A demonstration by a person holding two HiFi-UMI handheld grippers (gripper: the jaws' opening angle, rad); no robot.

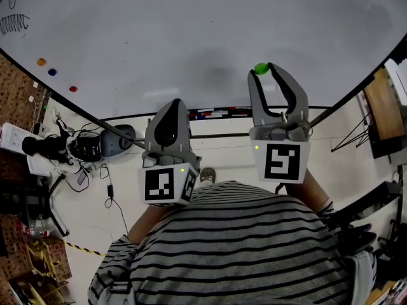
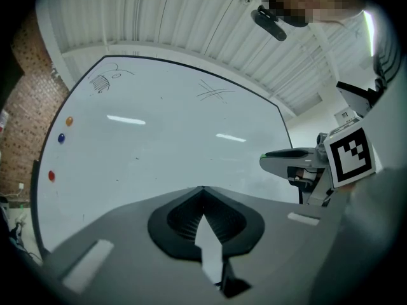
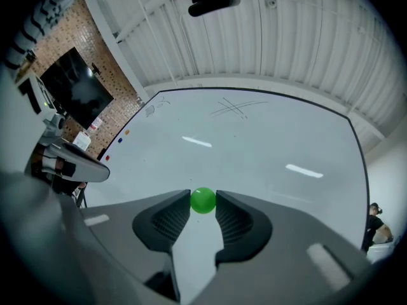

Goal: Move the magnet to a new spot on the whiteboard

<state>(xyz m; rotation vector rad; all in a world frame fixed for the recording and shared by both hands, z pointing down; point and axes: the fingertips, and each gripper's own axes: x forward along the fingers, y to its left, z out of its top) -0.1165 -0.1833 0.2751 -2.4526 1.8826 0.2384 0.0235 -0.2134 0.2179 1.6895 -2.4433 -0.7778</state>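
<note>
Between the jaw tips of the right tool (image 3: 203, 194): green magnet (image 3: 203, 201), round, gripped from both sides by the ribbed pads (image 3: 166, 220). Jaws parted only by the width of the magnet; nothing else held. Directly ahead of that tool: whiteboard (image 3: 267, 145), pale and largely bare. Contact between magnet and board surface cannot be confirmed from any view.

To the left of the right tool, well apart from it and set back nearer the person: left tool (image 2: 203, 190), pointed at the same board. Jaws fully together, tips meeting, nothing between them. Whether the tips touch the board cannot be told.

Far to the left of the left tool, near the board's edge: three small magnets in a slanting row, namely orange magnet (image 1: 41, 61), blue magnet (image 1: 52, 72) and red magnet (image 1: 73, 89), each apart from its neighbour. Beyond these, in the board's corner: scribbled drawing (image 1: 14, 19). Ahead of and above the right tool: faint crossed pen strokes (image 3: 236, 107).

Beneath both tools in the head view, along the board's lower edge: marker tray (image 1: 213, 113), with several markers lying in it. Behind the tools: striped shirt (image 1: 241, 246) of the person holding them. Further left of the left tool, on the floor (image 1: 121, 196): loose equipment and cables, too cluttered to identify.
</note>
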